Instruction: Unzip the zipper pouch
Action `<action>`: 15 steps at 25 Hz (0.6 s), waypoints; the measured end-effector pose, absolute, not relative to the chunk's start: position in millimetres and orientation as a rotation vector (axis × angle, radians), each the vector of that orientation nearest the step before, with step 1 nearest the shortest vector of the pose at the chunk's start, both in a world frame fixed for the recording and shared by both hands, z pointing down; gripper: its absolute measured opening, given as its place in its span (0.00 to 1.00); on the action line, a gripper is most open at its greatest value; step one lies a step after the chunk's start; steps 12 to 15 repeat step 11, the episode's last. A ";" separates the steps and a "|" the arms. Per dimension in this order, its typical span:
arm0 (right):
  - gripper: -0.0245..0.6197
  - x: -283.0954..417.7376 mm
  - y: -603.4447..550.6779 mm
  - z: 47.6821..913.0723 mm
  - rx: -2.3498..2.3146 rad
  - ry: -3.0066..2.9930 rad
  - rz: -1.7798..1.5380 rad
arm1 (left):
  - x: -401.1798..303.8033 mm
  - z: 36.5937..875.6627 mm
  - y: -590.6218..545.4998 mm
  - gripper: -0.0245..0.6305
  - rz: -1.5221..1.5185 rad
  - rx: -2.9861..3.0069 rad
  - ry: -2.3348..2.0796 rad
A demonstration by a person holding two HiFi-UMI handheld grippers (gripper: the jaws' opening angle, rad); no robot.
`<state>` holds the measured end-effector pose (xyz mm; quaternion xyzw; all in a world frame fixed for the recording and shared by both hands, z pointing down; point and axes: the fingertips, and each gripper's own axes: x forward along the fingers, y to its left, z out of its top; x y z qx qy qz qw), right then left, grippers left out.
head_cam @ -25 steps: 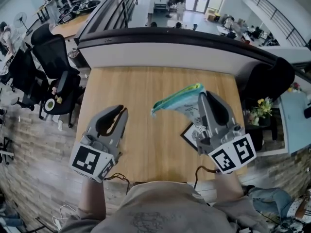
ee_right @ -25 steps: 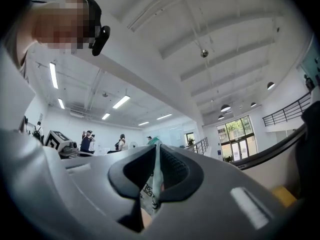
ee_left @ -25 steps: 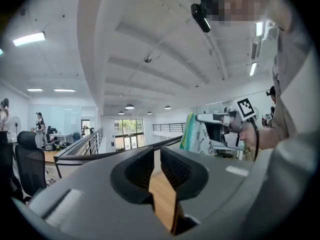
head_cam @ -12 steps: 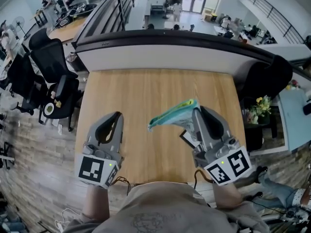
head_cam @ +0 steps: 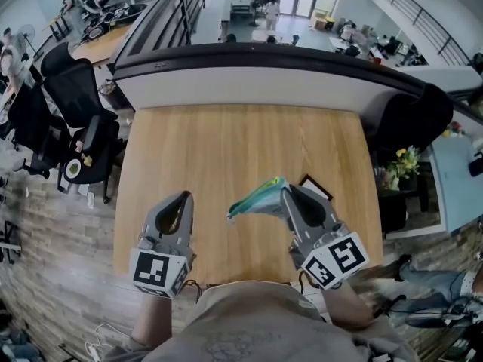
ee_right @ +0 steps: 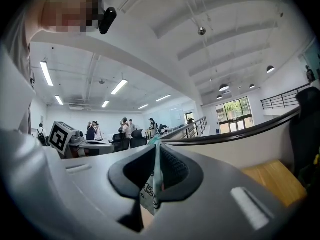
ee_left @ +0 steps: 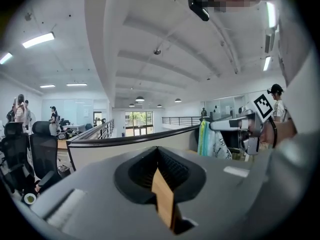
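Setup step: right gripper point(head_cam: 287, 194) clamps the zipper pouch point(head_cam: 255, 199) aloft over the table's point(head_cam: 226, 138) near edge. Left gripper point(head_cam: 183, 197) is clenched empty over the table's near-left part. Next, I'd say, left must open and catch the zipper pull.

Left hand-held gripper point(ee_left: 158, 154) jaws together, empty; zipper pouch point(ee_left: 209, 140) hangs from right hand-held gripper point(ee_left: 235, 126) beyond.

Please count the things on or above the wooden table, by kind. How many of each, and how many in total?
Tools: 2, the left tool and the right tool
Zipper pouch: 1
Black-edged card: 1
Total: 4
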<state>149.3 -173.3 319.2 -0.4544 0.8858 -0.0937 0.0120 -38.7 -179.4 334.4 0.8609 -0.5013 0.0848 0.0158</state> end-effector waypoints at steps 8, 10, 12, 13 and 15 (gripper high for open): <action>0.09 149.3 -181.6 322.2 -1.429 2.767 -0.296 | -49.3 334.8 -182.9 0.04 0.275 2.666 -1.582; 0.09 147.6 -183.6 321.8 -1.429 2.768 -0.296 | -50.5 334.5 -184.6 0.04 0.275 2.666 -1.584; 0.09 146.8 -184.5 321.6 -1.428 2.768 -0.296 | -51.1 334.5 -185.3 0.04 0.275 2.665 -1.584; 0.09 146.8 -184.5 321.6 -1.428 2.768 -0.296 | -51.1 334.5 -185.3 0.04 0.275 2.665 -1.584; 0.09 146.8 -184.5 321.6 -1.428 2.768 -0.296 | -51.1 334.5 -185.3 0.04 0.275 2.665 -1.584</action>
